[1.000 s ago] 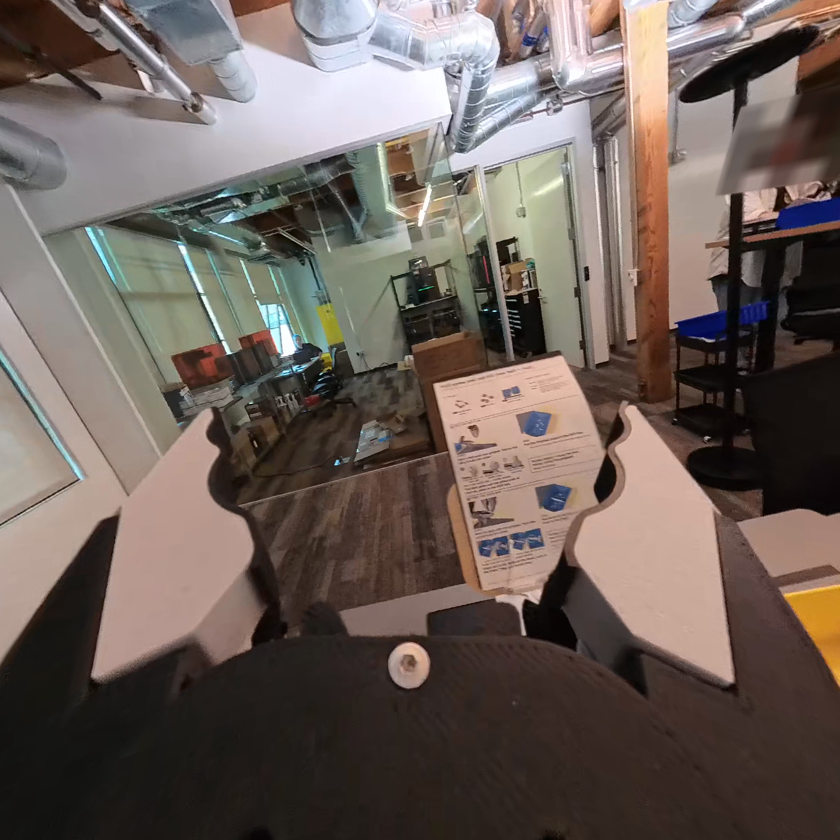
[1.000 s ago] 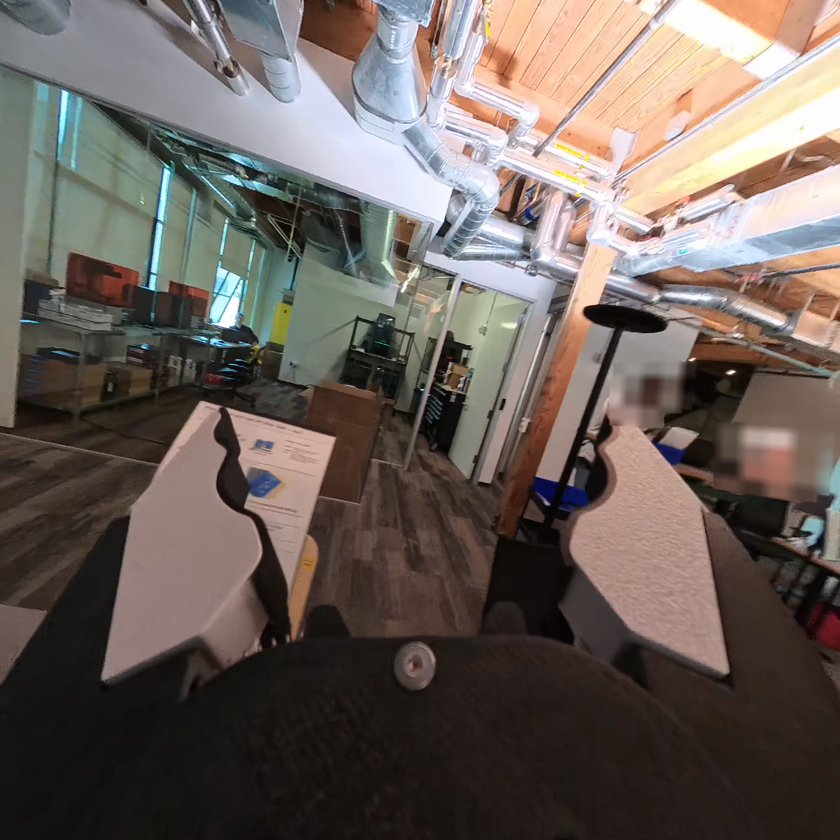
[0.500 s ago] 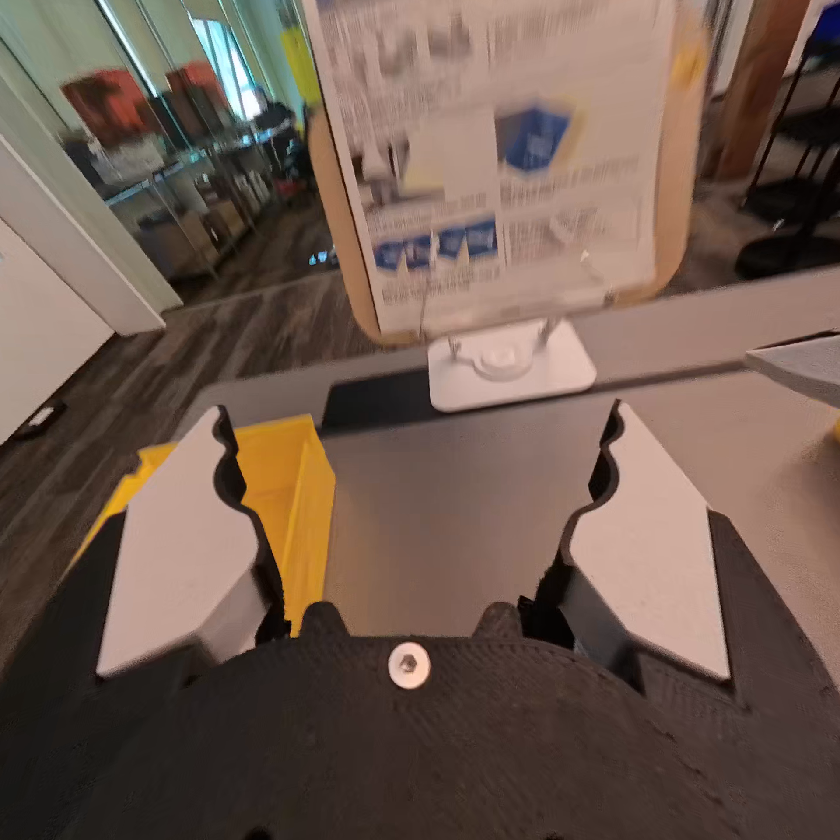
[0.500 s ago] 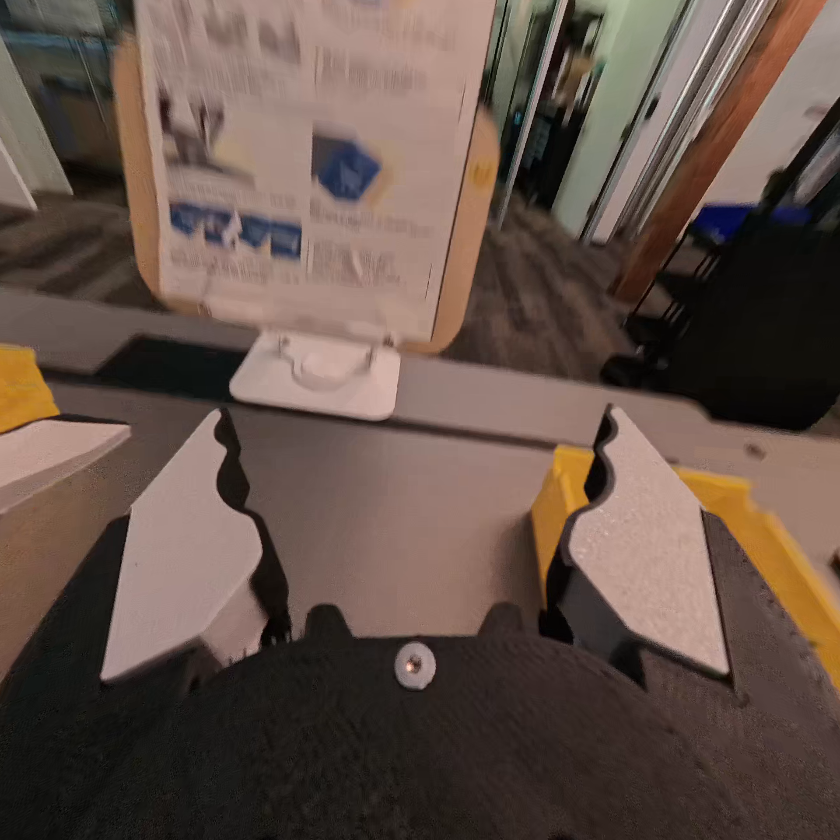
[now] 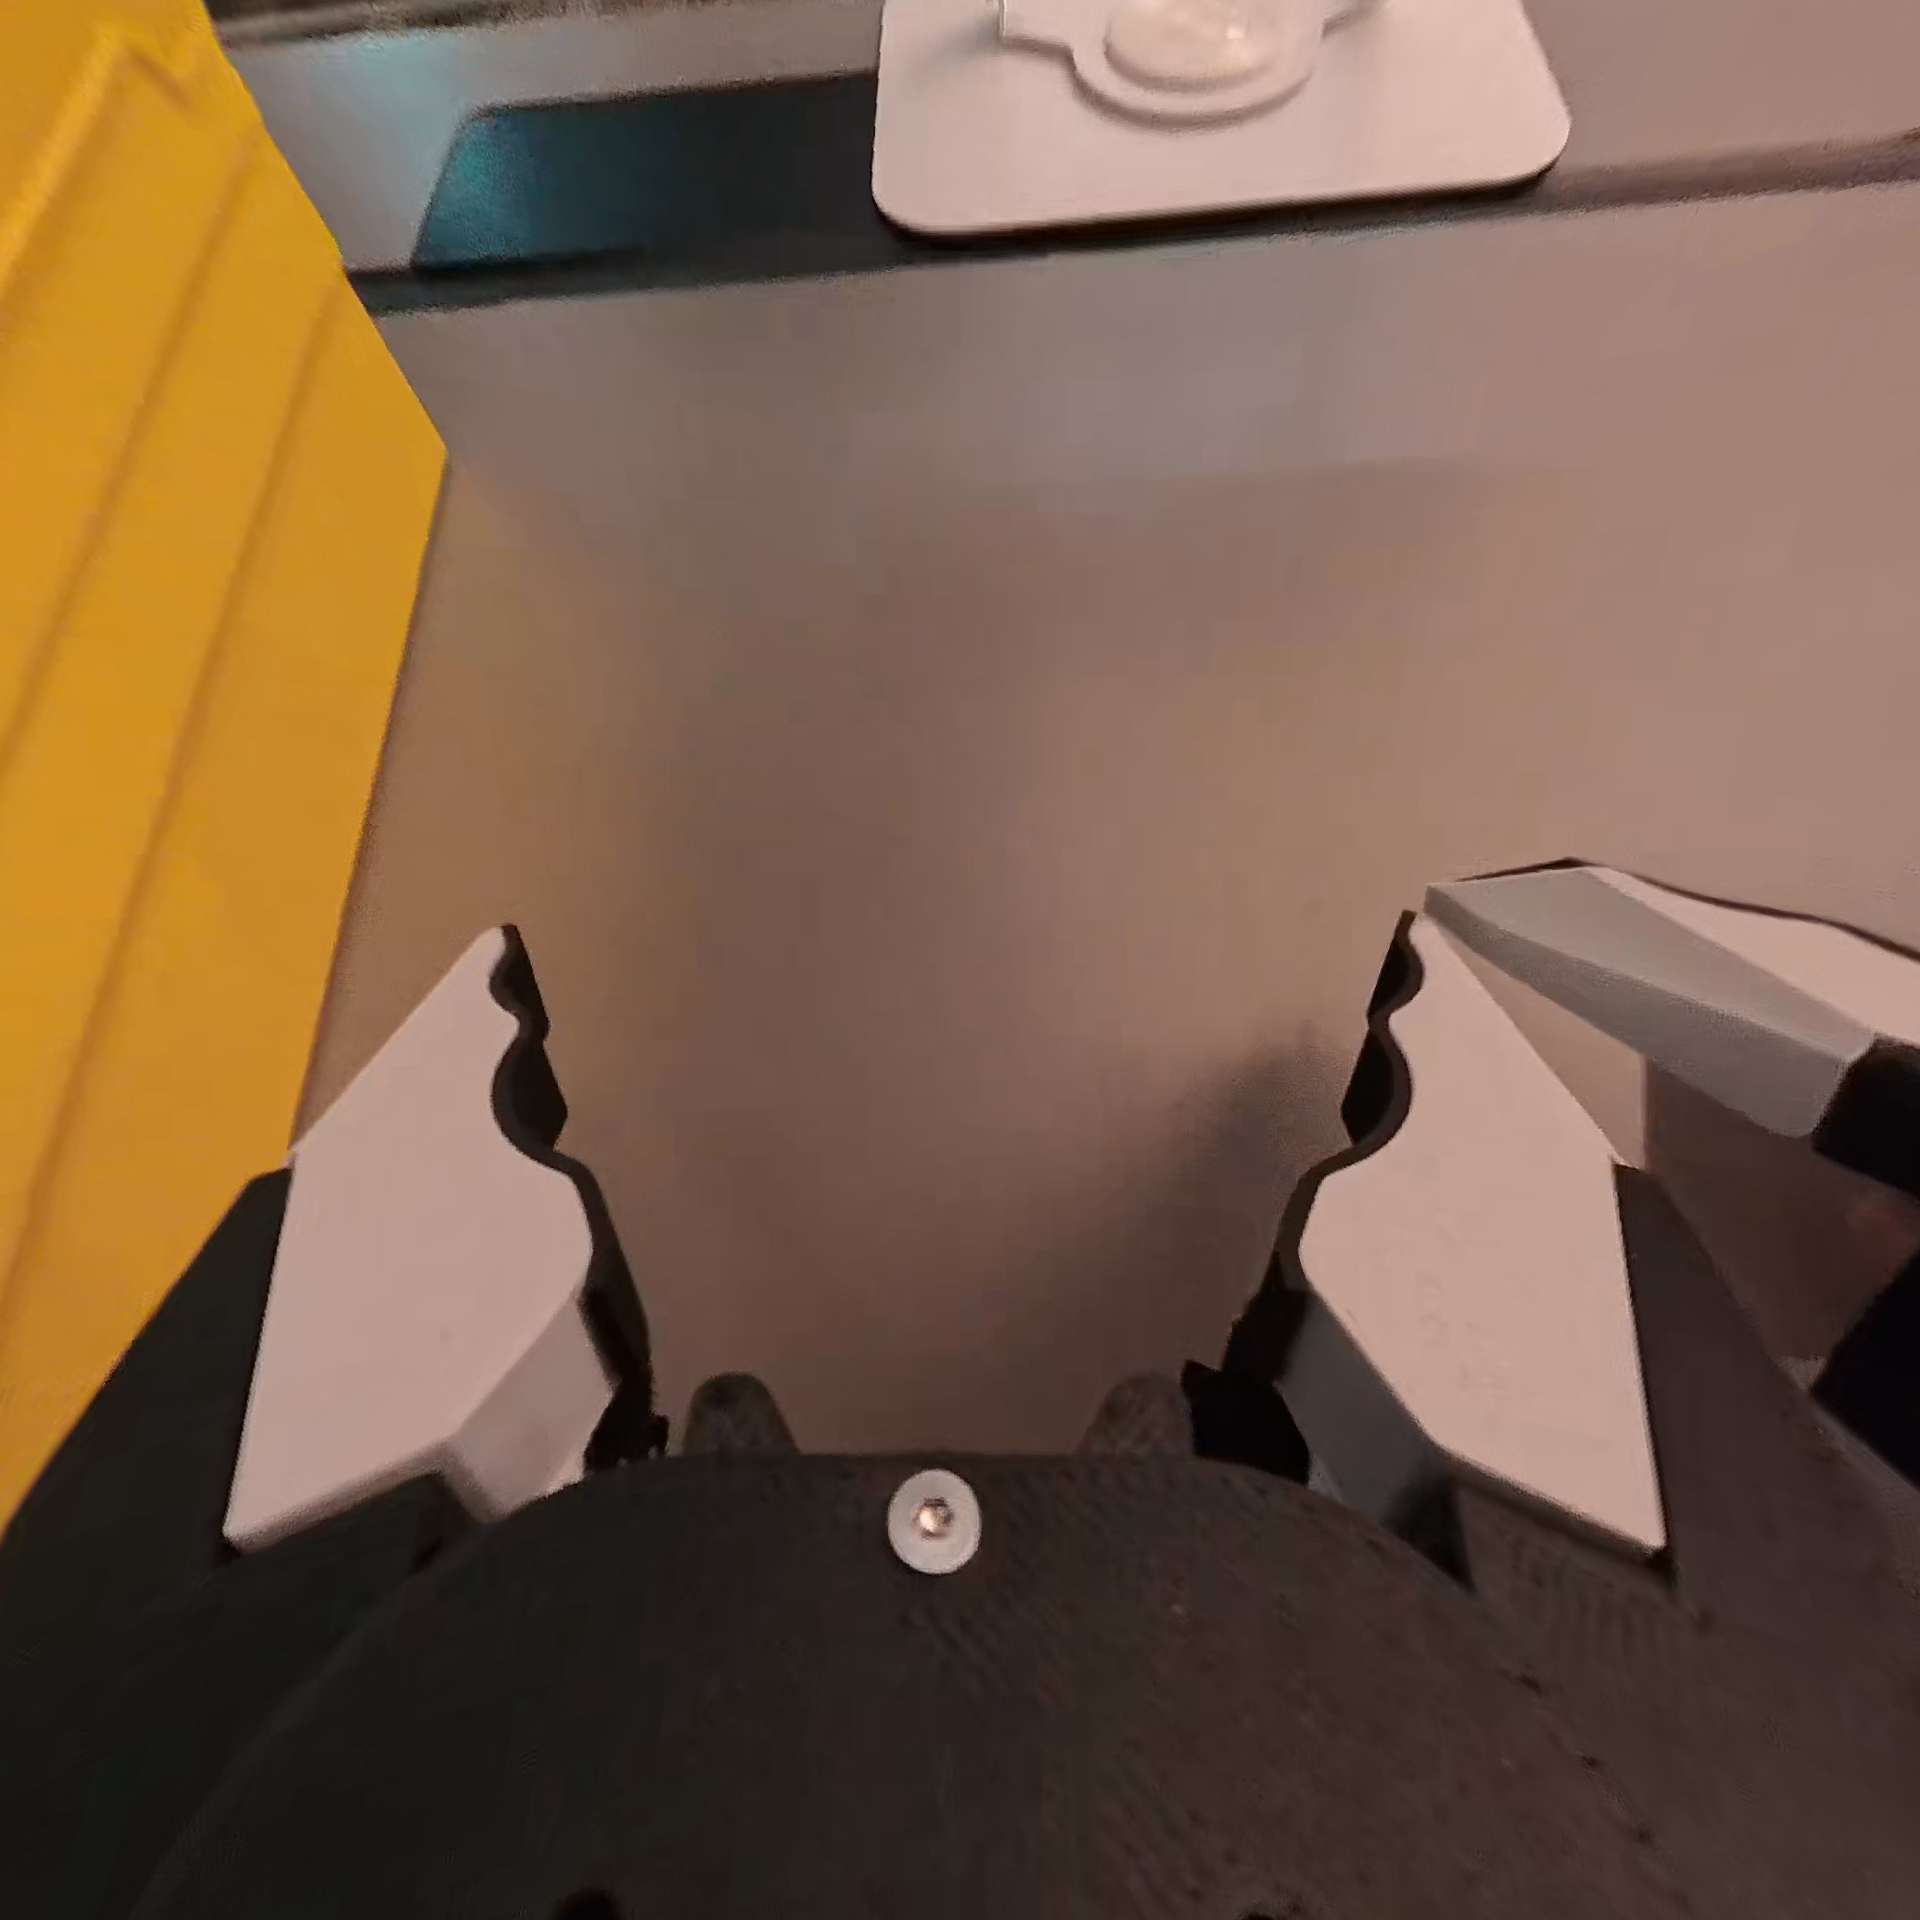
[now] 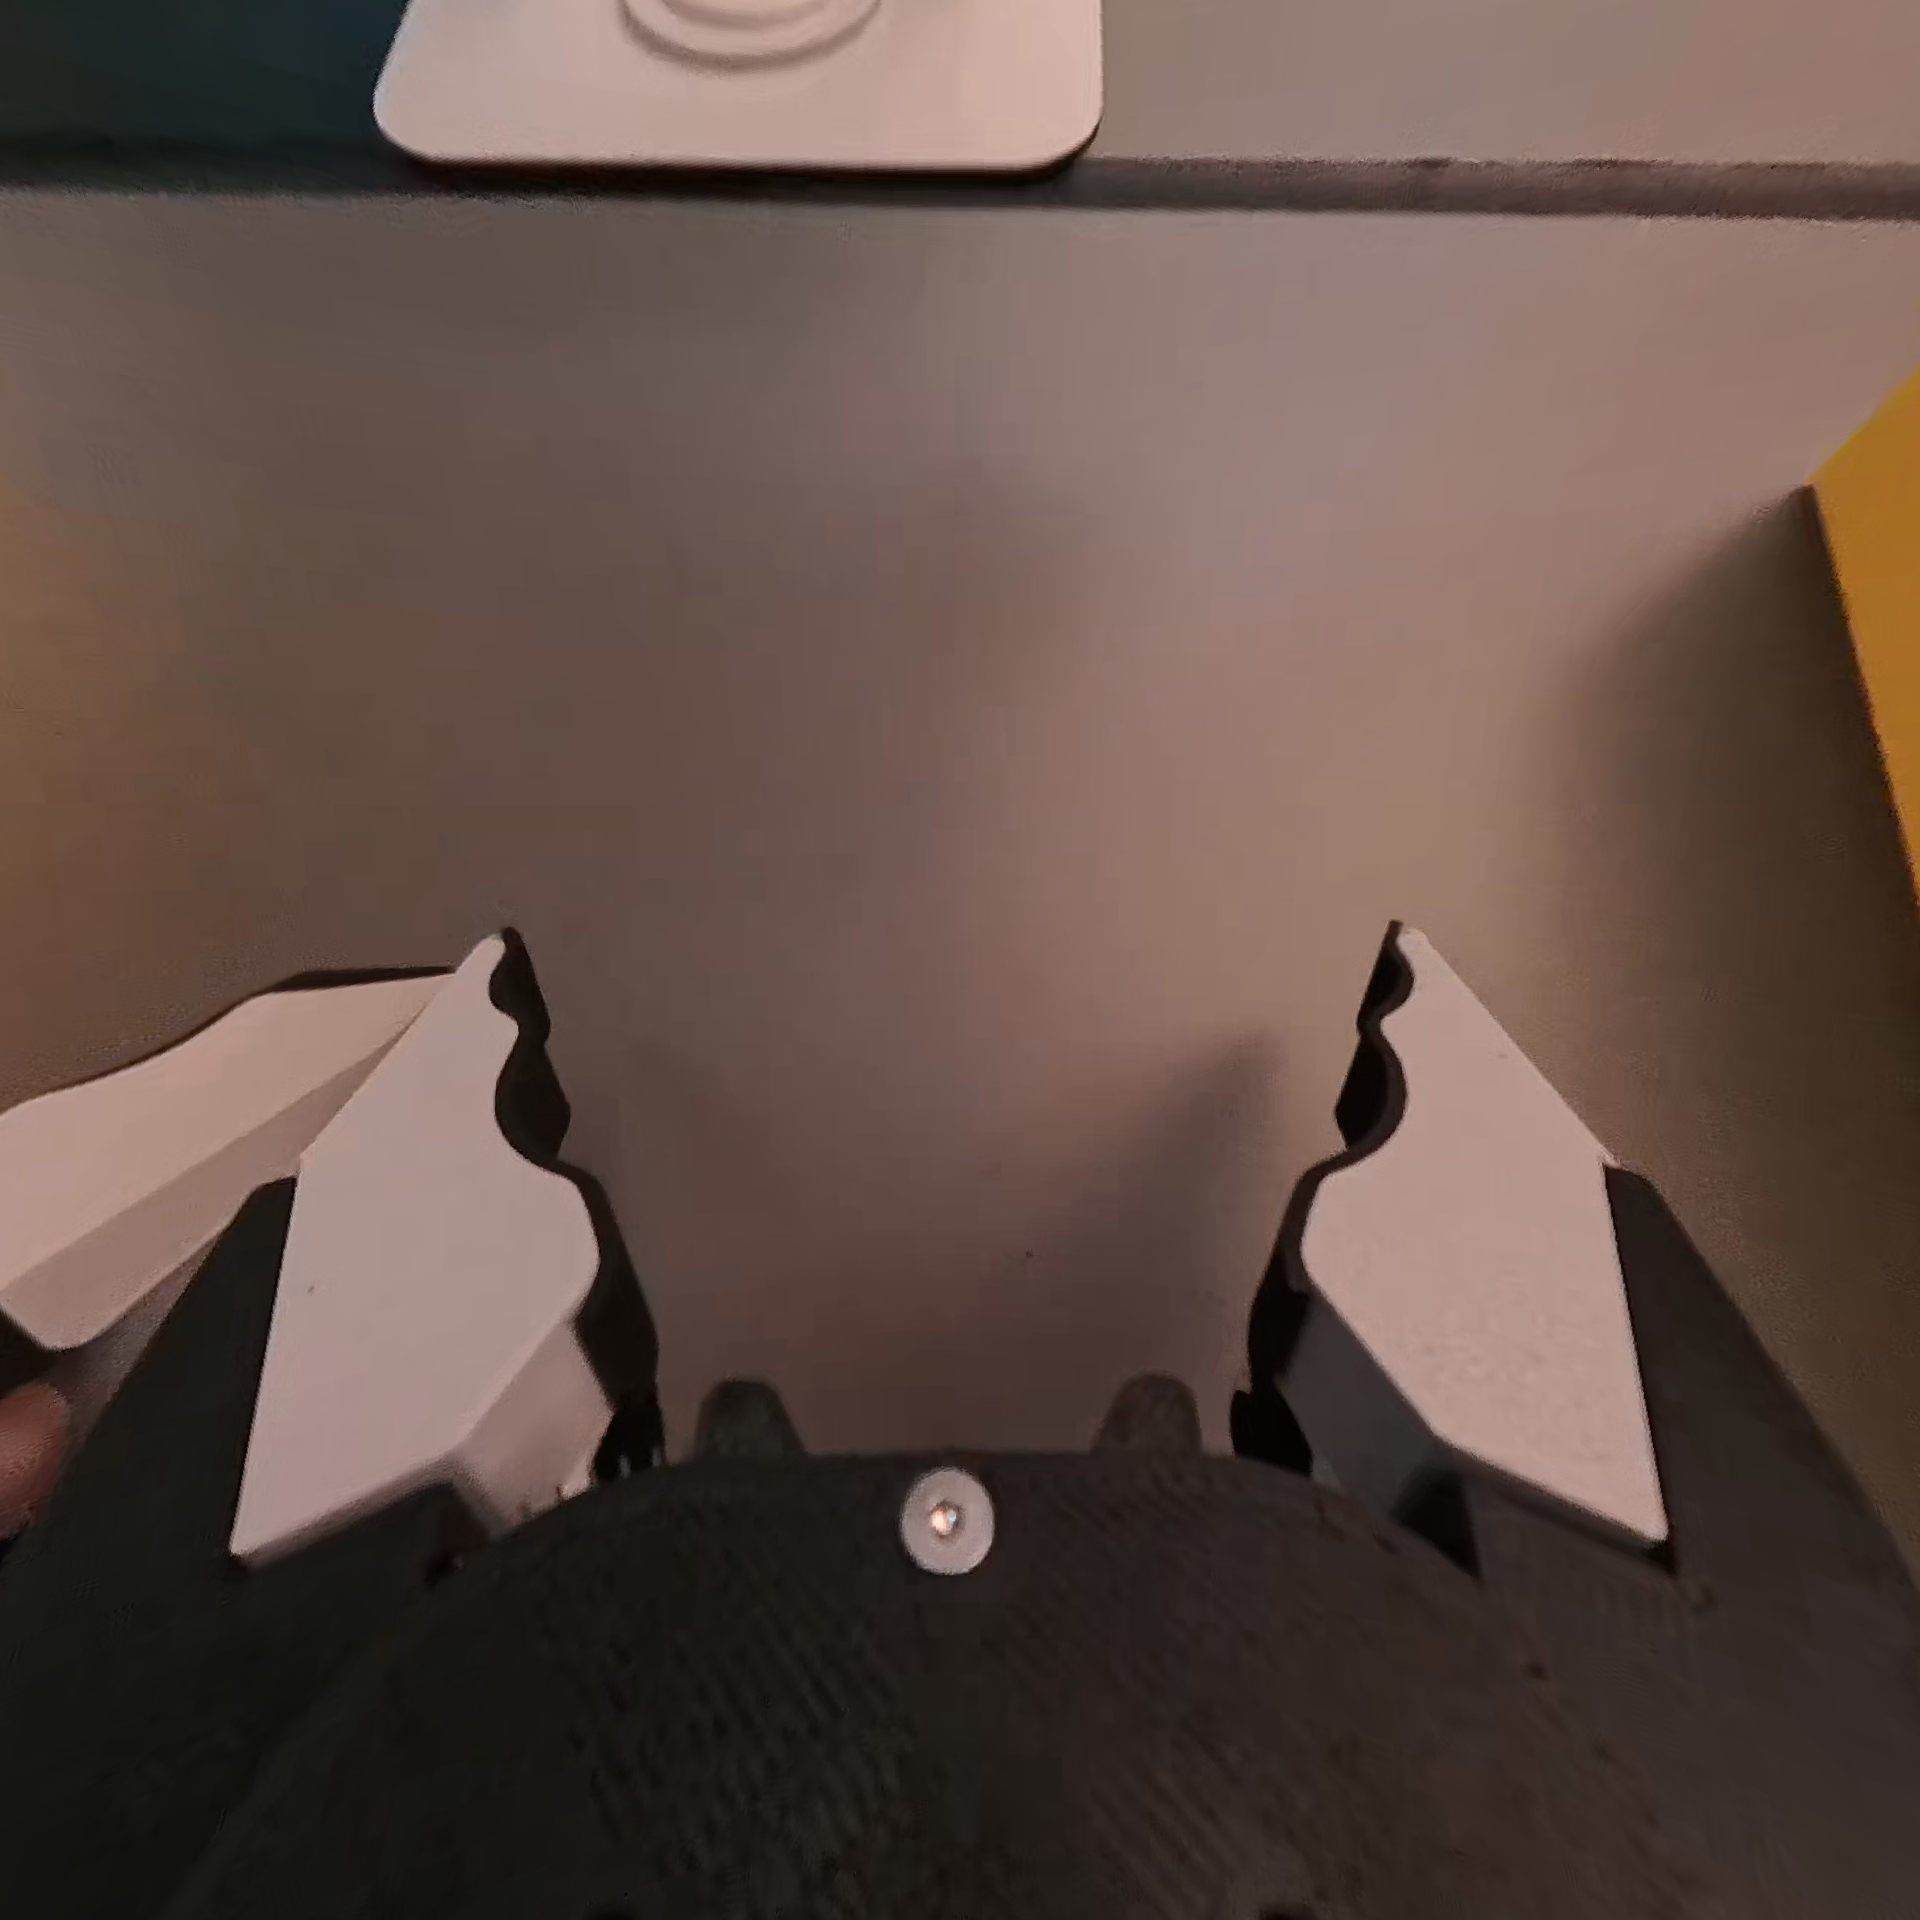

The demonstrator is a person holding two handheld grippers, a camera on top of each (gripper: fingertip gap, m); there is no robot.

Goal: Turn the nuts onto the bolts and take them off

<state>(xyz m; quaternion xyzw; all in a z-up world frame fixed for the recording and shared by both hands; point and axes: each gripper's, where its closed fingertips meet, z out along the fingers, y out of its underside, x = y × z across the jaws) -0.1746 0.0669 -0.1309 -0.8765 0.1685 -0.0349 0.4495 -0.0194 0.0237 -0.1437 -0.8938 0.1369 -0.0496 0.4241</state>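
No nuts or bolts show in either view. My left gripper (image 5: 956, 935) is open and empty, pointing down at the grey table (image 5: 935, 623), close above it. My right gripper (image 6: 951, 935) is open and empty too, just above the same table (image 6: 935, 623). The two grippers sit side by side: a finger of the right one (image 5: 1662, 997) shows at the right edge of the left wrist view, and a finger of the left one (image 6: 177, 1122) shows at the left edge of the right wrist view.
A yellow bin (image 5: 156, 623) stands to the left of the left gripper. Another yellow bin (image 6: 1881, 582) stands at the right of the right gripper. A white stand base (image 5: 1216, 114) sits at the table's far edge; it also shows in the right wrist view (image 6: 748, 94).
Both grippers have tilted down from facing the room to facing the tabletop and dropped close to it. The instruction sheet has left both views; only its white base shows. Both grippers stayed open.
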